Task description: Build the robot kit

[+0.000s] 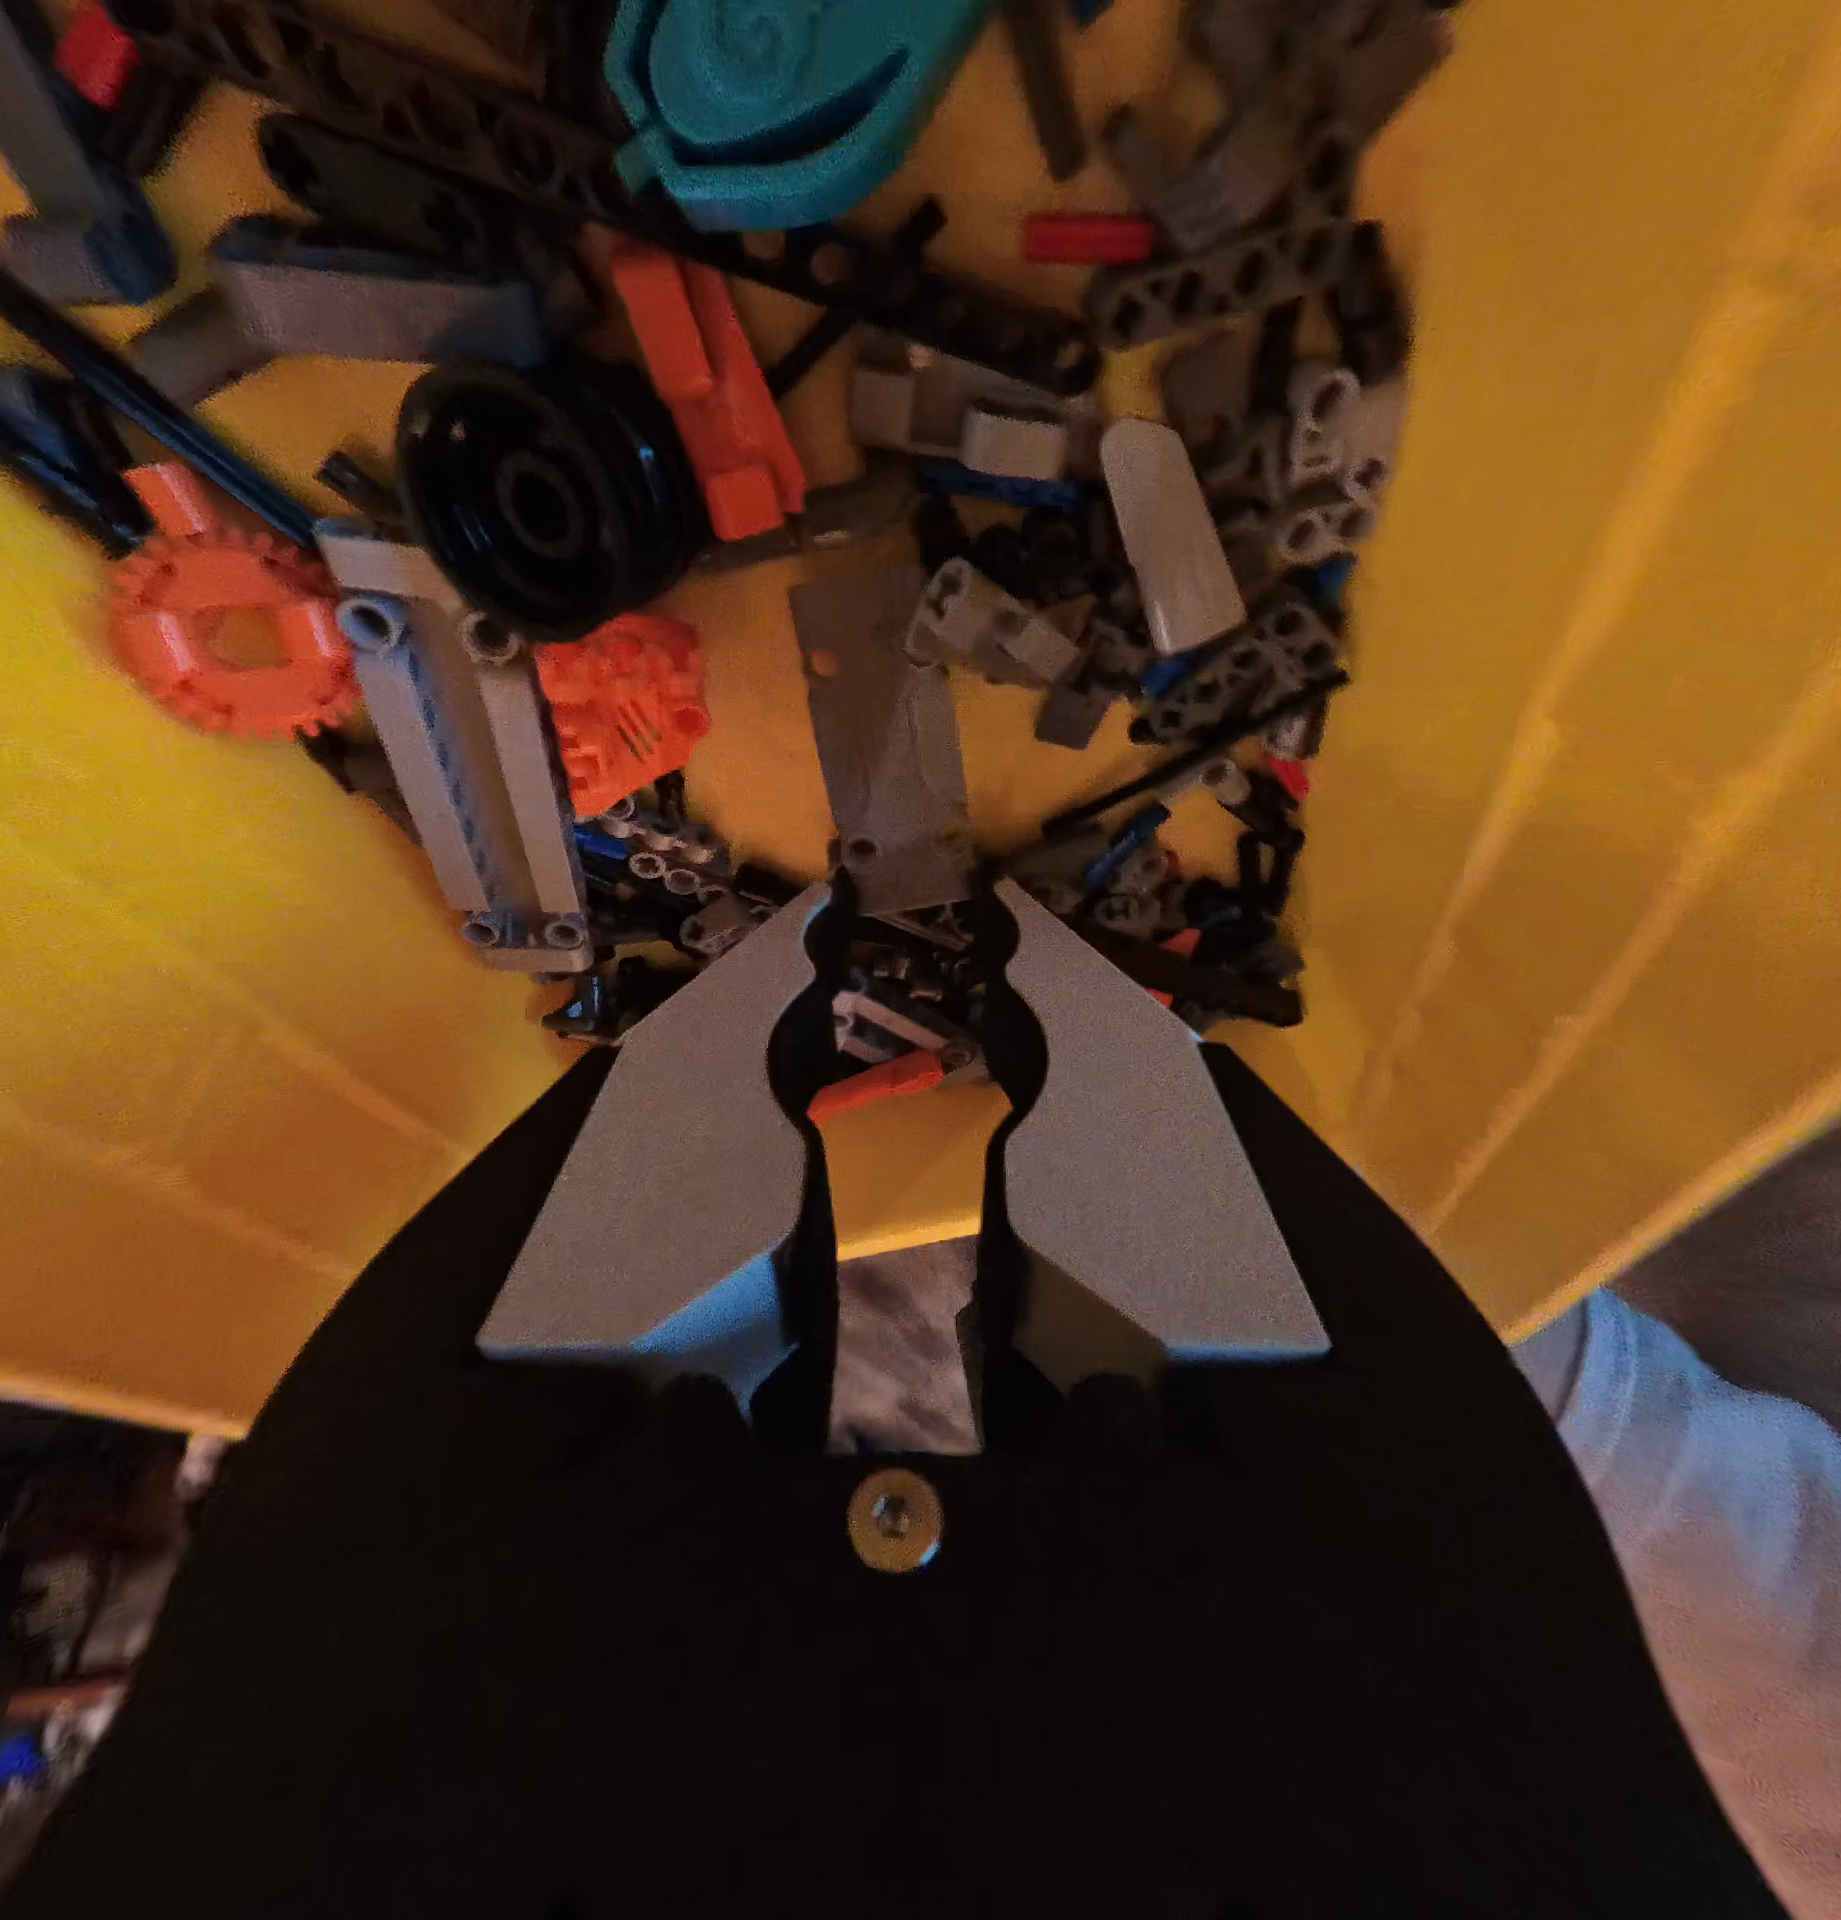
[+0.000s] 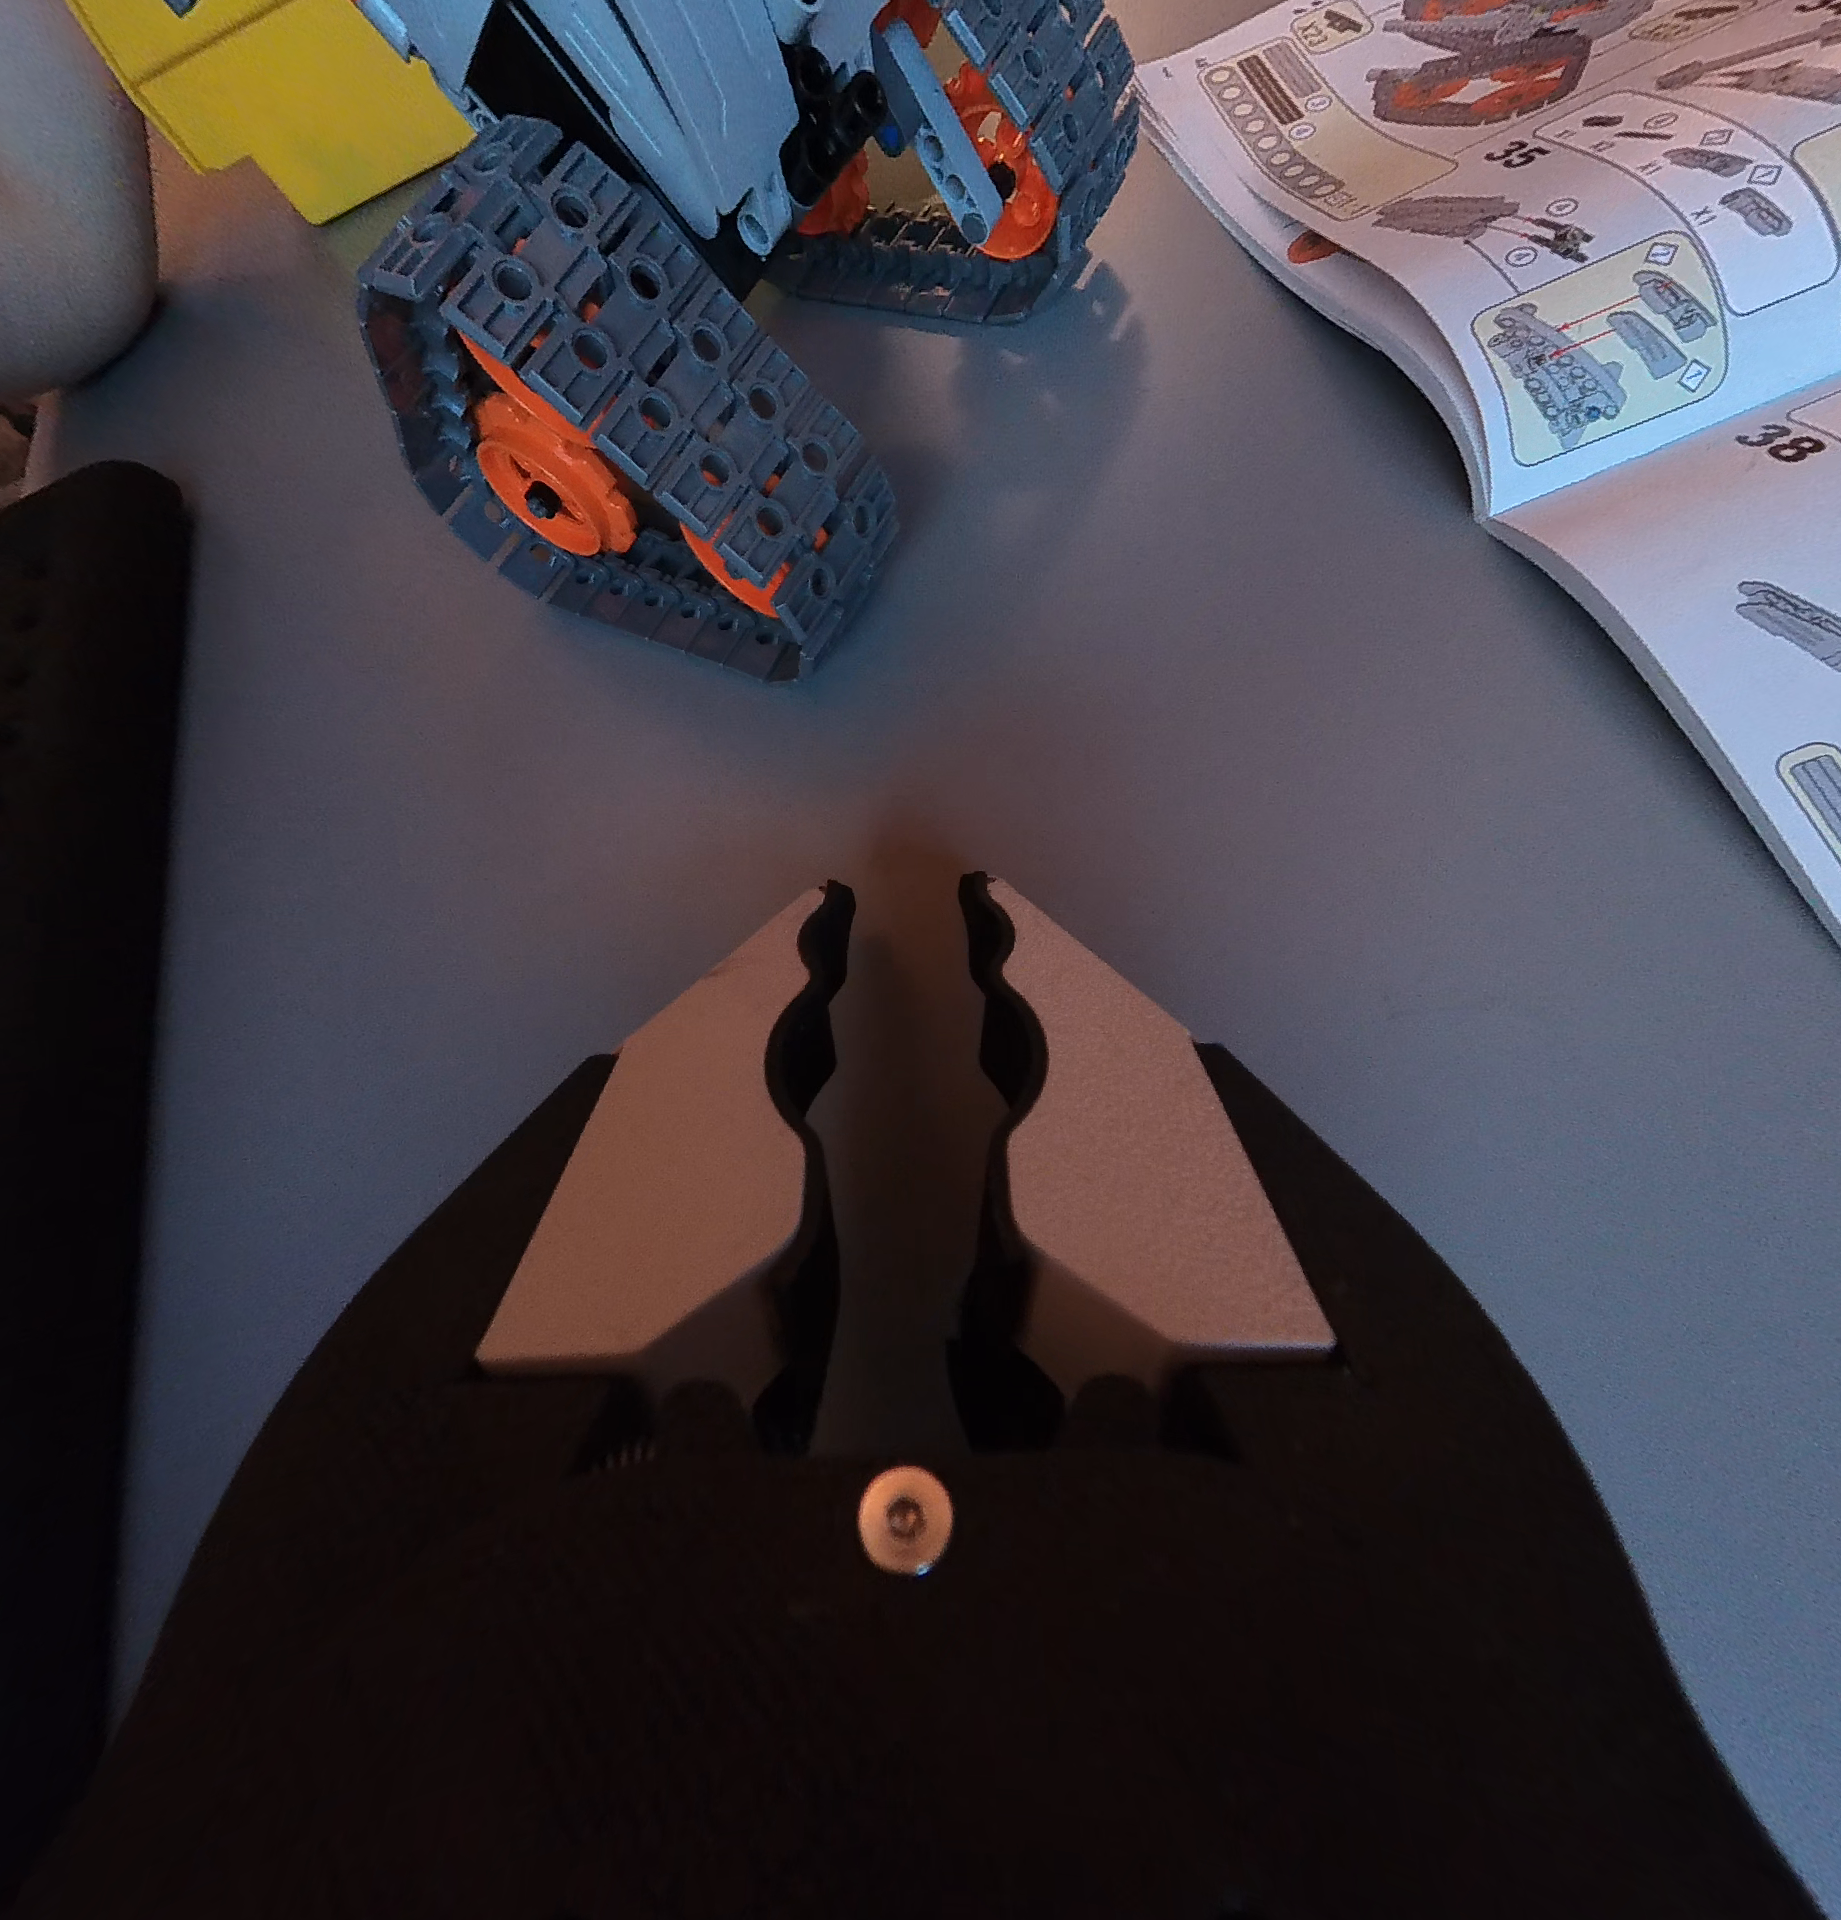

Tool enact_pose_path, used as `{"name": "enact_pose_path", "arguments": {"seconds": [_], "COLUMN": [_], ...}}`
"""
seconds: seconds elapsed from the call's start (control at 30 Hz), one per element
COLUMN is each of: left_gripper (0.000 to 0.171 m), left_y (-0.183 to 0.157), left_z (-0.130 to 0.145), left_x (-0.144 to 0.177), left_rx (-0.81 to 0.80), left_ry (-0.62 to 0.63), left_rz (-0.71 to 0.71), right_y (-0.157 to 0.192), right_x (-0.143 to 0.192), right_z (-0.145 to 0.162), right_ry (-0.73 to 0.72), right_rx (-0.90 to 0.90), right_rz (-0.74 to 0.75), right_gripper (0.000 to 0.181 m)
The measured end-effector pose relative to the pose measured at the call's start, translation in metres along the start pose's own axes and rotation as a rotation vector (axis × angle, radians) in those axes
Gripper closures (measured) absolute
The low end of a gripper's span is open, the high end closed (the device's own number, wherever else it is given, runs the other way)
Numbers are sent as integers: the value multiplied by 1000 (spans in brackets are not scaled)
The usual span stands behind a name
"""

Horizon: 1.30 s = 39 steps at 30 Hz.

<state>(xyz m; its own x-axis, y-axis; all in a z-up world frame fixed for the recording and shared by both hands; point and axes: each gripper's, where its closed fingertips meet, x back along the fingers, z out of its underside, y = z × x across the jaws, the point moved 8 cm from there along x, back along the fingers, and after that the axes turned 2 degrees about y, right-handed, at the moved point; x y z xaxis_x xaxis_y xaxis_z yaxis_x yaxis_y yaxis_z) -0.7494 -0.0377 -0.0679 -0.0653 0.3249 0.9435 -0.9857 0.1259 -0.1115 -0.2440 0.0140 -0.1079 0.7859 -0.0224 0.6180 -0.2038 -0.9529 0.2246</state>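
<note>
1. Your left gripper (image 1: pixel 914 894) reaches down into a yellow bin (image 1: pixel 1622 727) full of loose building-toy parts. Its jaws stand parted and hold nothing.
2. Just past the left fingertips lies a flat grey panel piece (image 1: pixel 885 748), its near end level with the gap between the tips; whether a finger touches it cannot be told through the blur.
3. Seen through the gap between the jaws, a small orange pin (image 1: pixel 874 1086) lies among tiny black and grey connectors on the bin floor.
4. To the left of the panel lie a long light-grey beam (image 1: pixel 459 769), an orange gear (image 1: pixel 225 639), an orange blocky part (image 1: pixel 625 712) and a black wheel (image 1: pixel 542 499). Farther back is a teal curved shell (image 1: pixel 770 94).
5. To the right lies a white rounded panel (image 1: pixel 1170 535) beside grey holed beams.
6. Your right gripper (image 2: pixel 905 888) hovers over a bare stretch of the grey table (image 2: pixel 480 935), jaws apart, gripping nothing.
7. Ahead of it, well apart from the tips, stands a tracked toy vehicle (image 2: pixel 625 416) with dark grey treads and orange wheels.
8. An open instruction booklet (image 2: pixel 1518 312) lies to the right, and a yellow box (image 2: pixel 292 114) sits at the far left behind the vehicle.
</note>
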Motion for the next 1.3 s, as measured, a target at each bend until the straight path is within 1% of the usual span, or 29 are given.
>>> {"name": "enact_pose_path", "arguments": {"seconds": [0.07,0.13,0.27,0.47,0.57,0.63,0.73,0.77,0.83,0.9,0.97,1.0,1.03,1.07,1.1,1.13,1.17,1.2,1.23,1.3], "left_gripper": [150,150,150,150,151,149,150,149,149,149,149,149,149,150,150,150,150,150,149,150], "left_y": [0,-7,-19,-44,-58,-65,-79,-86,-101,-120,-142,-155,-168,-183,-200,-221,-245,-272,-299,-352], "left_z": [11,21,36,43,44,43,43,43,46,54,62,67,70,74,76,76,74,71,65,50], "left_x": [13,25,44,70,81,86,94,98,103,110,126,134,143,151,160,166,169,169,164,144], "left_rx": [-48,-112,-207,-416,-516,-556,-560,-563,-581,-627,-649,-657,-668,-680,-697,-723,-755,-787,-815,-876], "left_ry": [-103,-206,-332,-520,-604,-644,-684,-702,-731,-746,-765,-765,-769,-788,-809,-823,-824,-805,-768,-680], "left_rz": [16,70,51,72,130,164,235,259,264,268,272,266,239,205,185,188,208,234,246,215], "right_y": [0,0,0,-2,-3,-3,-2,-2,-4,-8,-14,-18,-23,-25,-25,-24,-24,-26,-28,-30], "right_x": [0,0,0,0,1,2,8,10,15,23,36,48,65,85,105,119,129,134,138,145], "right_z": [0,0,0,0,0,-1,-3,-4,-3,-3,-7,-13,-21,-31,-40,-45,-45,-42,-37,-25], "right_ry": [-1,-2,-1,-3,-3,-19,-76,-90,-79,-51,-58,-59,-62,-77,-103,-131,-152,-155,-154,-135], "right_rx": [-3,-6,-7,-24,-24,-9,32,48,90,144,187,218,272,333,376,374,321,248,181,142], "right_rz": [-2,-3,0,7,29,79,173,210,301,426,578,706,897,1108,1276,1375,1405,1385,1370,1375], "right_gripper": [158,158,159,162,165,165,163,163,161,159,157,155,152,157,161,162,162,160,155,154]}}
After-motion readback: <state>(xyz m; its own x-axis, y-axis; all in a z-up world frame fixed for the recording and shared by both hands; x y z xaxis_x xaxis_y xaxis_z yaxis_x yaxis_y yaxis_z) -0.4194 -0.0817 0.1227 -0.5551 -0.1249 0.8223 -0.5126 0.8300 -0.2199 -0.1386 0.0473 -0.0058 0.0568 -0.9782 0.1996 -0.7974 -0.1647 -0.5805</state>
